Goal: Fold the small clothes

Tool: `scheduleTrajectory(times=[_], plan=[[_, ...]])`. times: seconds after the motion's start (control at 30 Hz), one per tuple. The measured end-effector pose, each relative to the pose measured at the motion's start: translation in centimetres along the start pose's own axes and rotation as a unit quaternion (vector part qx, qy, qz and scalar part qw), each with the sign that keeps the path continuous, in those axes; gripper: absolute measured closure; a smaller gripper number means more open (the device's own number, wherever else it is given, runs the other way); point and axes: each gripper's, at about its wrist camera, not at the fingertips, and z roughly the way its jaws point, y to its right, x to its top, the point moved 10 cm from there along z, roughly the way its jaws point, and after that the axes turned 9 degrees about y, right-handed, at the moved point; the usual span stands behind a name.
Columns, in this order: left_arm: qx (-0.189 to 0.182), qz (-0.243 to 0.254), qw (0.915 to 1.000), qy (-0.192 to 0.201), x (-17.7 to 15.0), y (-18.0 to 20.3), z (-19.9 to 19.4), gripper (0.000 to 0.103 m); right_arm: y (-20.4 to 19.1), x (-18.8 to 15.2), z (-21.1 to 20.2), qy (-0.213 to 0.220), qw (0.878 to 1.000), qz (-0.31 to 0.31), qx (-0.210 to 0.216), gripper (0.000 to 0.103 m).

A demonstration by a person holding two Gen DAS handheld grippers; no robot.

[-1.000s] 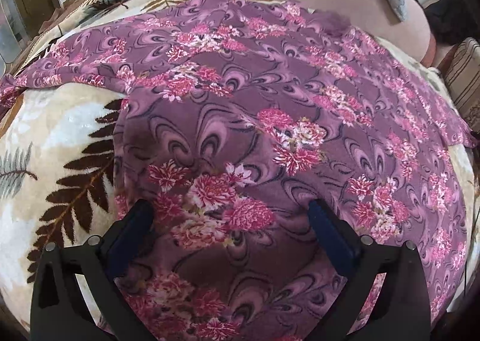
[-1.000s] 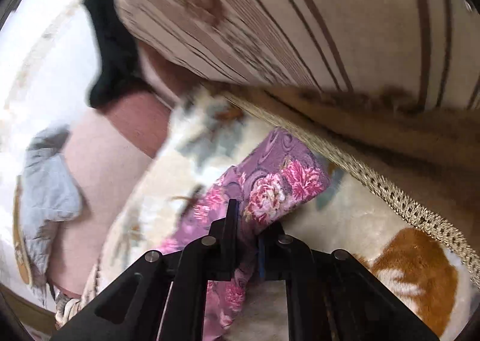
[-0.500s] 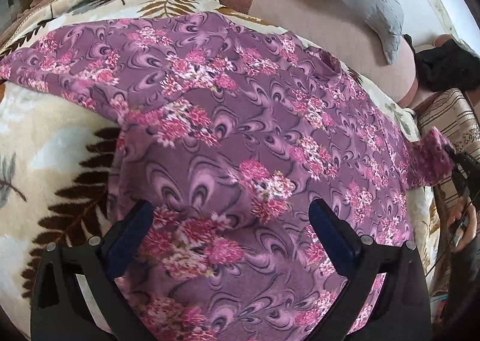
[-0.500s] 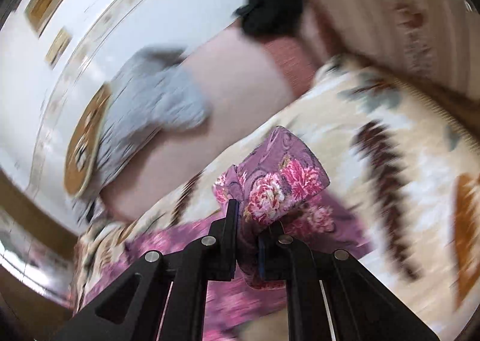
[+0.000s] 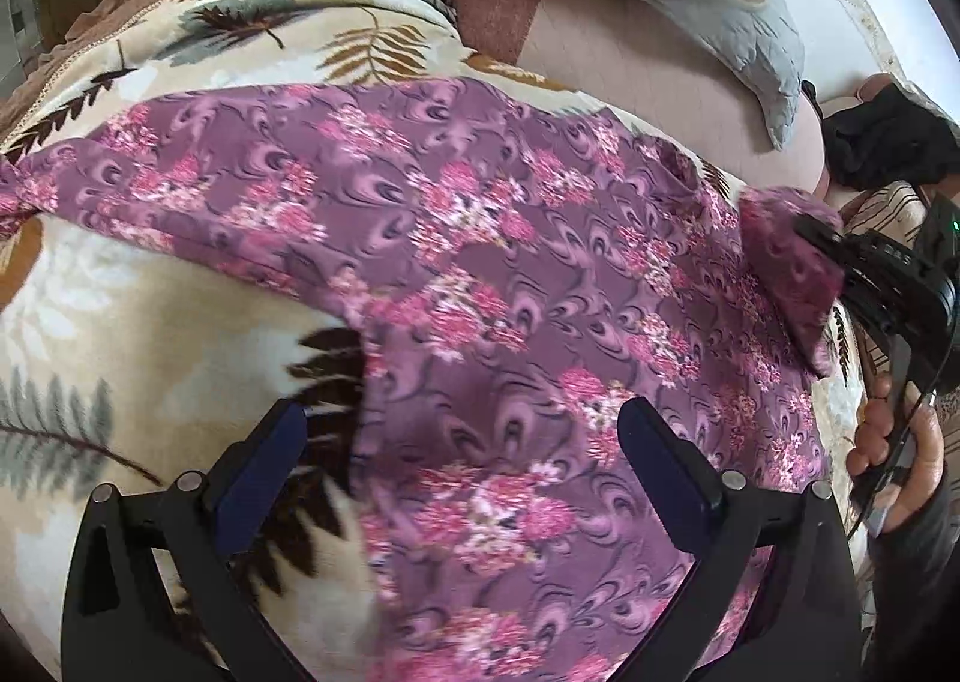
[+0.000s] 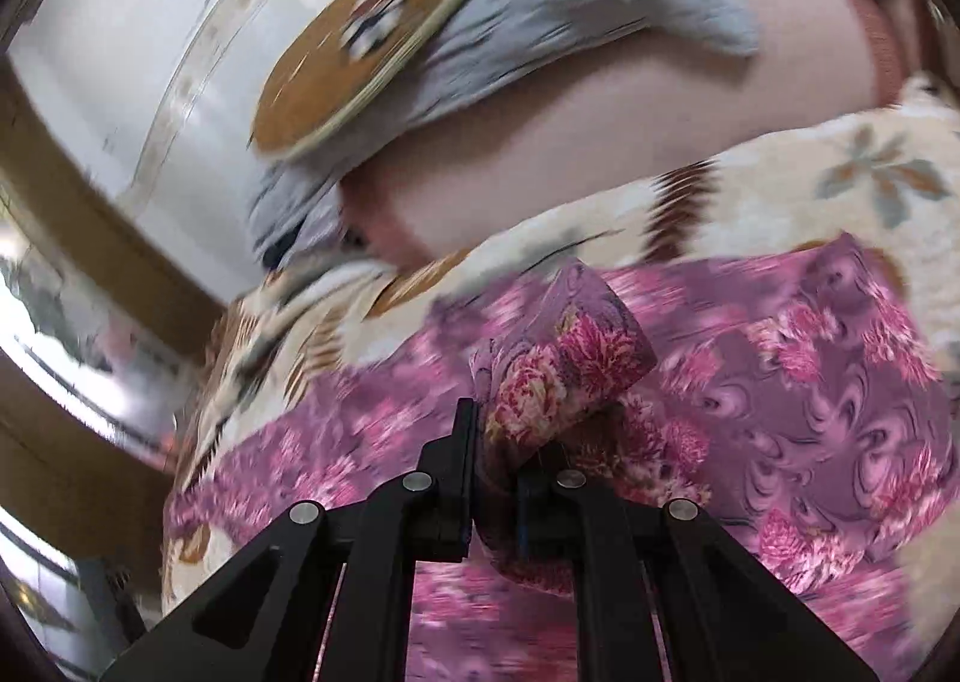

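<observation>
A purple garment with pink flowers (image 5: 480, 286) lies spread on a leaf-patterned blanket (image 5: 150, 322). My left gripper (image 5: 462, 442) is open and empty, hovering over the garment's near part, its left finger above the blanket. My right gripper (image 6: 498, 478) is shut on the garment's sleeve end (image 6: 564, 376) and holds it lifted over the garment's body (image 6: 810, 418). In the left wrist view the right gripper (image 5: 840, 256) shows at the right edge with the sleeve (image 5: 792, 262) folded inward.
A pink cushion (image 5: 648, 57) and a grey quilted cover (image 5: 750, 27) lie behind the blanket. Dark cloth (image 5: 888, 135) and a striped pillow (image 5: 894, 202) sit at the far right. A hand (image 5: 900, 442) holds the right gripper.
My right gripper has carried the sleeve end up and inward over the garment's body. My left gripper has drifted left and back; more of the blanket shows under it.
</observation>
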Motion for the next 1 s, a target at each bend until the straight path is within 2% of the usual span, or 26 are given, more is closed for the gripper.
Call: scheduleTrajectory(times=[0.17,0.27,0.33,0.4,0.43,0.5,0.57,0.6,0.67,0.77,0.87,0.93,1.0], plan=[[0.0,-0.011,0.9999,0.006,0.5,-2.0,-0.9,0.0,-5.2,-3.6,3.9,-0.034,0.999,-0.031,0.011,0.09],[0.0,-0.023,0.9997,0.007,0.7,-3.0,-1.2,0.0,-8.2,-6.8,6.0,-0.07,0.997,-0.036,0.028,0.082],[-0.002,-0.032,0.9995,0.007,0.7,-3.4,-1.3,0.0,-10.0,-9.9,7.2,-0.11,0.992,-0.041,0.041,0.075],[-0.006,-0.038,0.9992,0.007,0.7,-3.4,-1.5,0.0,-11.1,-12.1,7.5,-0.135,0.988,-0.051,0.049,0.07],[-0.007,-0.041,0.9991,0.006,0.8,-3.4,-1.6,0.0,-11.8,-13.0,7.2,-0.147,0.986,-0.047,0.069,0.07],[-0.01,-0.044,0.999,0.003,0.7,-3.1,-1.5,0.0,-12.1,-13.4,5.7,-0.144,0.985,-0.028,0.095,0.07],[-0.017,-0.051,0.9986,-0.004,0.6,-2.2,-1.1,0.0,-10.6,-12.5,3.7,-0.123,0.987,0.004,0.105,0.067],[-0.022,-0.053,0.9983,-0.009,0.6,-1.8,-0.8,0.0,-8.7,-11.8,2.5,-0.105,0.989,0.03,0.099,0.065],[-0.034,-0.058,0.9974,-0.026,0.3,-0.3,0.4,0.0,-5.1,-10.6,0.9,-0.085,0.991,0.067,0.077,0.063],[-0.044,-0.066,0.9953,-0.056,-0.4,2.6,2.9,0.0,2.8,-9.2,-2.2,-0.051,0.991,0.123,0.029,0.063],[-0.031,-0.068,0.9943,-0.076,-0.7,4.6,5.3,0.0,8.7,-8.5,-4.8,-0.026,0.987,0.158,-0.007,0.063],[-0.005,-0.07,0.9951,-0.07,-0.2,5.0,6.4,0.001,12.2,-8.3,-6.4,-0.011,0.982,0.187,-0.022,0.063],[0.016,-0.068,0.9962,-0.051,1.0,5.3,7.0,0.038,15.3,-7.7,-7.6,0.006,0.975,0.22,-0.028,0.063]])
